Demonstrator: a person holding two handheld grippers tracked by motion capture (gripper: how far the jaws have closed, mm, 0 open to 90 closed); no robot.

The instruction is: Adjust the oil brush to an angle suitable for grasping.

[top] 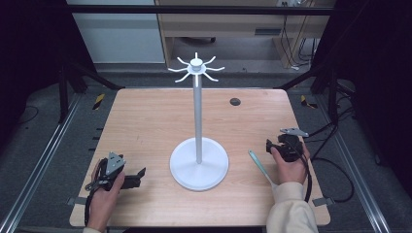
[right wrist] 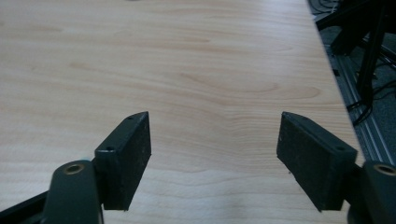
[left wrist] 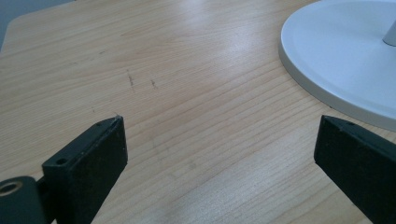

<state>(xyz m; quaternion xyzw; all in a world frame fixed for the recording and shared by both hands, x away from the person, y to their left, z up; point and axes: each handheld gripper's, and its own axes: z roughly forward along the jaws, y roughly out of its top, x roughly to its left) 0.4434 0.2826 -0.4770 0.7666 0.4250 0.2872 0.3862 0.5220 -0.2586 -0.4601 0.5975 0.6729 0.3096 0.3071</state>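
A white stand [top: 197,116] rises from a round base [top: 199,170] near the table's middle, with a ring of curved hooks [top: 196,68] on top. A thin pale green stick-like thing [top: 258,165] lies flat on the wood just left of the person's right hand. My left gripper [top: 142,175] rests low at the front left, pointing toward the base, open and with nothing in it [left wrist: 219,126]. The base's rim [left wrist: 327,79] lies ahead to its right. At the table's right side my right gripper [top: 274,141] is open over bare wood [right wrist: 215,116].
The wooden table [top: 145,121] has a small dark round plug [top: 235,101] at the back right. Its right edge [right wrist: 329,60] runs close to my right gripper, with black frame legs and cables [right wrist: 369,70] on the floor beyond. A gripper cable [top: 335,174] loops off the right side.
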